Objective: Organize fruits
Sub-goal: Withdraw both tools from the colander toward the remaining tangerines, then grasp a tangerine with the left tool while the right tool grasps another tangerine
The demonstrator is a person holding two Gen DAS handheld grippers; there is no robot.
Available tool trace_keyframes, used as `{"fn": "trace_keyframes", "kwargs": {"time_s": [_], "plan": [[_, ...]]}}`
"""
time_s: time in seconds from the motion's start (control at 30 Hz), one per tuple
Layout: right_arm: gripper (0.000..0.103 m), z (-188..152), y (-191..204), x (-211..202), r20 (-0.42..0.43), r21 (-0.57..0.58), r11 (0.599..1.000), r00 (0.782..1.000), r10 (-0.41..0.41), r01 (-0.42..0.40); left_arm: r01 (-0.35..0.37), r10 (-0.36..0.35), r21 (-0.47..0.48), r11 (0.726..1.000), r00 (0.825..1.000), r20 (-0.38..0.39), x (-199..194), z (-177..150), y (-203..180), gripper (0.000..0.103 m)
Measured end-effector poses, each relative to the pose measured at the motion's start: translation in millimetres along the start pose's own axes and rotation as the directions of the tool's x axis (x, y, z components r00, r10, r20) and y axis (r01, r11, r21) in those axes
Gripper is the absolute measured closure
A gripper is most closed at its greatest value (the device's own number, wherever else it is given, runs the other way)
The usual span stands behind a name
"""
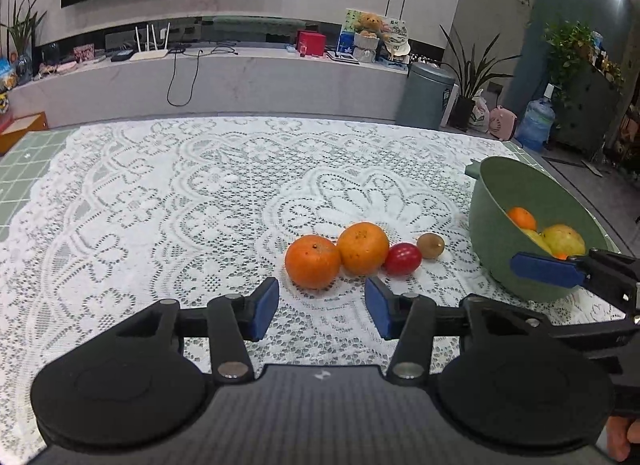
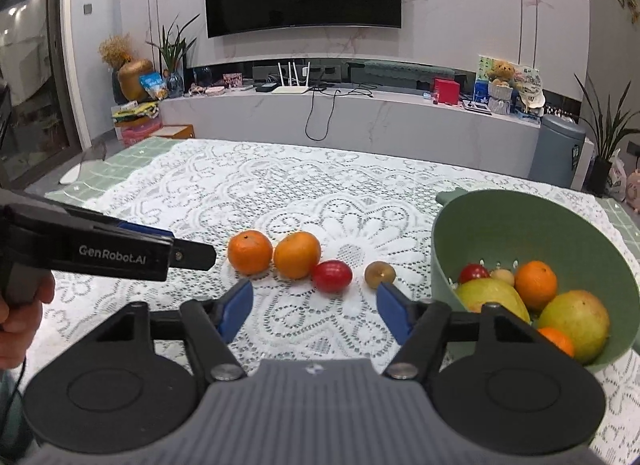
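Four fruits lie before two spread tools.
Left tool (image 1: pixel 322 307) and right tool (image 2: pixel 314 307) gape empty; orange (image 1: pixel 313 262) just ahead, green bowl (image 2: pixel 480 217) rightward.

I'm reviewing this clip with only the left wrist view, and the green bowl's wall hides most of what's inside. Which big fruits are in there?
Observer: The right wrist view shows two mangoes in the green colander.
Operator: I see one orange. Are there more?
Observer: There are two oranges. The second sits low at the near rim.
Operator: Any small fruits inside?
Observer: A red tomato and a small tan fruit lie at the back.
Operator: I only see one finger of the right hand-held gripper. Is it holding anything?
Observer: No. The right hand-held gripper is open, with only the lace tablecloth between its pads.
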State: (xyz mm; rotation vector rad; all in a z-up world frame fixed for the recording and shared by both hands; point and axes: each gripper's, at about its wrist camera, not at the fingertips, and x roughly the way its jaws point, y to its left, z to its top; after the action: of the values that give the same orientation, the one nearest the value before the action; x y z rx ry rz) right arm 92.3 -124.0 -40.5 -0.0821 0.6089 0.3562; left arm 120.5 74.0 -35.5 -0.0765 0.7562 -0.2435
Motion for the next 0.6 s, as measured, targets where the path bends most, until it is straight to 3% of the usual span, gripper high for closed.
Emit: {"fn": "trace_keyframes", "kwargs": {"time_s": [0.27, 0.6], "plan": [[0.046, 4, 5, 27, -0.021, -0.044, 0.999, 1.000, -0.013, 0.012, 0.003, -0.004, -0.010, 1.000, 0.999, -0.035, 23, 7, 9, 0.047], [0.048, 14, 20, 62, -0.036, -0.222, 0.975, 0.999, -0.005, -0.004, 0.026, -0.027, -0.016, 1.000, 0.996, -0.084, 49, 13, 16, 0.047]]}}
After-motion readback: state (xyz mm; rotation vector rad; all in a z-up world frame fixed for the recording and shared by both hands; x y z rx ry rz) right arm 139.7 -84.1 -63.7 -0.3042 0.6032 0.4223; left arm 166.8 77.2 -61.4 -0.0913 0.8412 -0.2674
